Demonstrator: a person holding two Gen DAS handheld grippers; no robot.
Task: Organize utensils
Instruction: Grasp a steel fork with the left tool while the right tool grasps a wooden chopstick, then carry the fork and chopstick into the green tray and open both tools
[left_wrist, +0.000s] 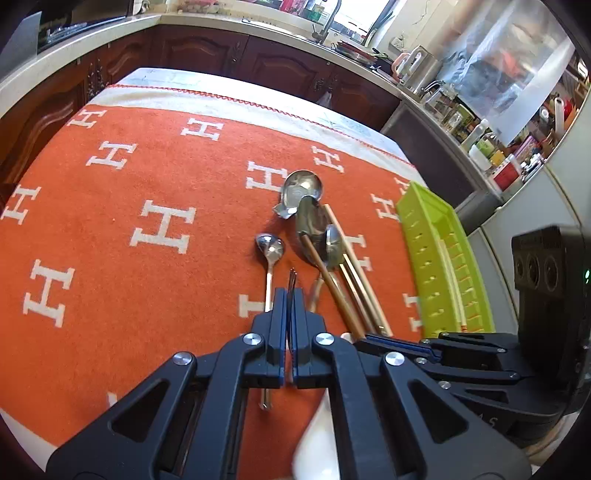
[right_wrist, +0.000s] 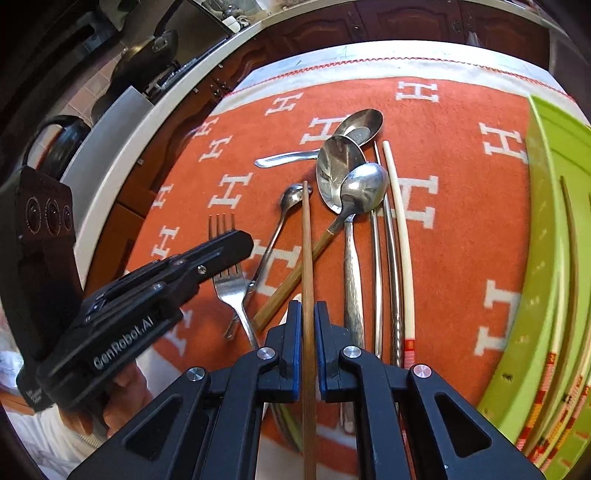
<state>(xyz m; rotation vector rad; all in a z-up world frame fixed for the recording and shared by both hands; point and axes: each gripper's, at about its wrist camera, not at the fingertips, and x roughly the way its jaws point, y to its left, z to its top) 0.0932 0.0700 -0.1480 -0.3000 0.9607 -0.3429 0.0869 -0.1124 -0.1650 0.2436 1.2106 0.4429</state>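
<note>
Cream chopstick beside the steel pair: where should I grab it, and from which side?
Take the cream chopstick mid-shaft from straight above, jaws across it. It lies flat on the cloth, bare on its right but the steel chopsticks sit close on its left, so that finger probably needs care.

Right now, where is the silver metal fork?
In the right wrist view the silver metal fork sits left of the utensil pile, clamped in the left gripper, beside the small silver teaspoon over the orange blanket.

Left gripper (left_wrist: 291, 295) and right gripper (right_wrist: 307, 314) both clamped, angled downward, side by side.
</note>
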